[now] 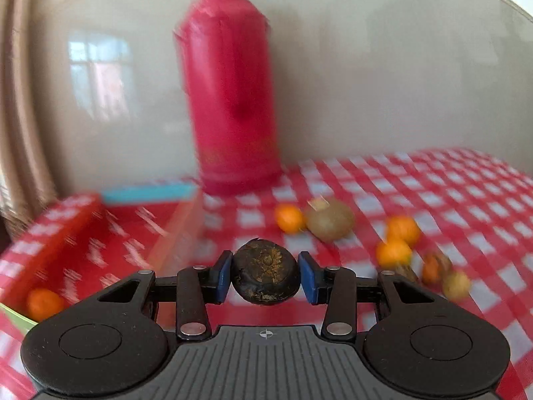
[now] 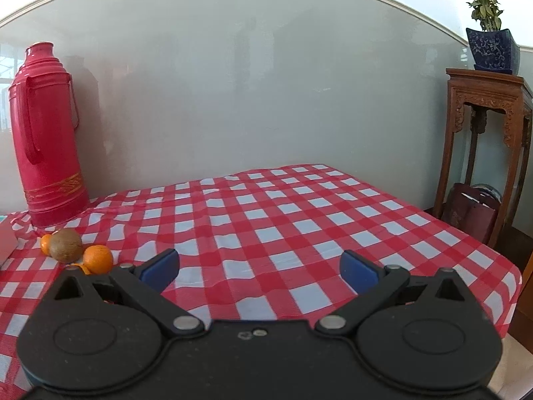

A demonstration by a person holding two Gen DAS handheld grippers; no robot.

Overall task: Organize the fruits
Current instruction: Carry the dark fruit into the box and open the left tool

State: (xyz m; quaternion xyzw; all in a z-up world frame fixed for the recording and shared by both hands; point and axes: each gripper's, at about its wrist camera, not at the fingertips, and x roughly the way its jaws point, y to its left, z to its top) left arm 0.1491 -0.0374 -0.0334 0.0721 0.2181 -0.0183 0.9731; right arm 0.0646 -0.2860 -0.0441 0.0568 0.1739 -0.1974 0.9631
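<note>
My left gripper is shut on a dark, round fruit with brown flecks and holds it above the checked tablecloth. To its left is a red box with an orange in it. Loose oranges and a brown kiwi lie on the cloth to the right. The left wrist view is blurred. My right gripper is open and empty above the cloth; the kiwi and an orange lie at its left.
A tall red thermos stands at the back by the wall, also in the right wrist view. A blue-edged box lies behind the red box. A wooden stand with a potted plant is beyond the table's right edge.
</note>
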